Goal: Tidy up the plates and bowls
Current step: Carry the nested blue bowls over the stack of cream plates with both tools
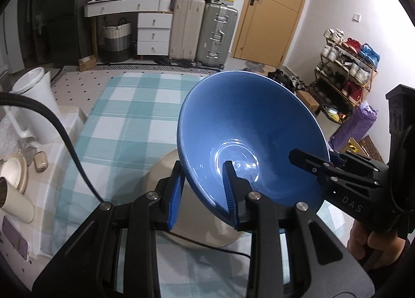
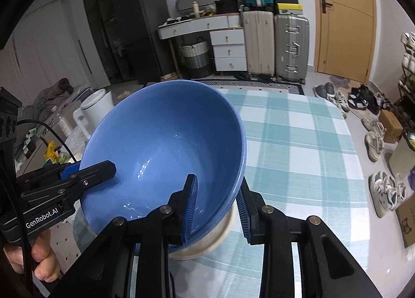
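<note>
Blue ceramic, the bowl (image 1: 249, 137) fills the centre of both wrist views, tilted and held clear of the checked tablecloth (image 1: 116, 121), with your left gripper (image 1: 205, 189) pinched narrow over its near rim and your right gripper (image 2: 218, 207) clamped on the opposite rim. A beige plate (image 1: 166, 181) sits on the cloth directly beneath, at lower centre. So judge any set-down straight downward, level between both hands.

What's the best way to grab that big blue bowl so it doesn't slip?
By its thin rim, from opposite sides. The blue bowl flares too wide to grasp around, so each gripper pinches the wall, one finger inside and one outside. The left gripper holds one edge, the right gripper the other, which probably keeps the bowl from swinging.
</note>
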Motion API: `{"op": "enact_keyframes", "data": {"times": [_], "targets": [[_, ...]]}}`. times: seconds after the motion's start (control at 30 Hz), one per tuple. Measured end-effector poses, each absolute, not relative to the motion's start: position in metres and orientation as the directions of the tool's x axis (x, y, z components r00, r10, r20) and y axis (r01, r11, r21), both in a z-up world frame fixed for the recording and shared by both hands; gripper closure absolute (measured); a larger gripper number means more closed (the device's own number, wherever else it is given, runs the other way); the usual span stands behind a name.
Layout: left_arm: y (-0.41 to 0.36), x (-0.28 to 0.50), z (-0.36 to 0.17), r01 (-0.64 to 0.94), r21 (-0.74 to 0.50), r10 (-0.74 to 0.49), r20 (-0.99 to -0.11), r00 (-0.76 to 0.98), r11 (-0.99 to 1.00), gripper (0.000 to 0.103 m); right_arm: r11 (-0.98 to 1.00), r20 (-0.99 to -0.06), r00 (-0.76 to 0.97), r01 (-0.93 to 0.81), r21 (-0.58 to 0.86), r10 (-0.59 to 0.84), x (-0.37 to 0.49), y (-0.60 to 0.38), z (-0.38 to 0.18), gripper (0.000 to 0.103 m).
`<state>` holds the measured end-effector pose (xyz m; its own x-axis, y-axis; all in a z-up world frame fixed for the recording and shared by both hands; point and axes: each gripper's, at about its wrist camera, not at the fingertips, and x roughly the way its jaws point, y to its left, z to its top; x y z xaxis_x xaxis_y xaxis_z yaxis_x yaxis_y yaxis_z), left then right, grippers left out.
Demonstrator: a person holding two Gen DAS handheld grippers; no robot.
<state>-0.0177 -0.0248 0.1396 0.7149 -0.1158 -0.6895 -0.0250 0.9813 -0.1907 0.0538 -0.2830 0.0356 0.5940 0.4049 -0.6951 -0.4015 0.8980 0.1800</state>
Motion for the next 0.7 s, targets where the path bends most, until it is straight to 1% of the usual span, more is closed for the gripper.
{"op": "enact_keyframes", "data": {"times": [0.4, 0.7], "targets": [[0.031, -0.067, 0.140, -0.112, -0.176, -0.043, -0.695, 0.718, 0.978, 0.076, 0.857, -0.692, 0.556, -0.483, 0.182, 0.460, 0.044, -0.231, 0.031, 0.072], [0.051, -0.066, 0.111, -0.132, -0.184, -0.045, -0.726, 0.686, 0.974, 0.076, 0.853, -0.722, 0.521, -0.486, 0.189, 0.456, 0.055, -0.216, 0.005, 0.072]]}}
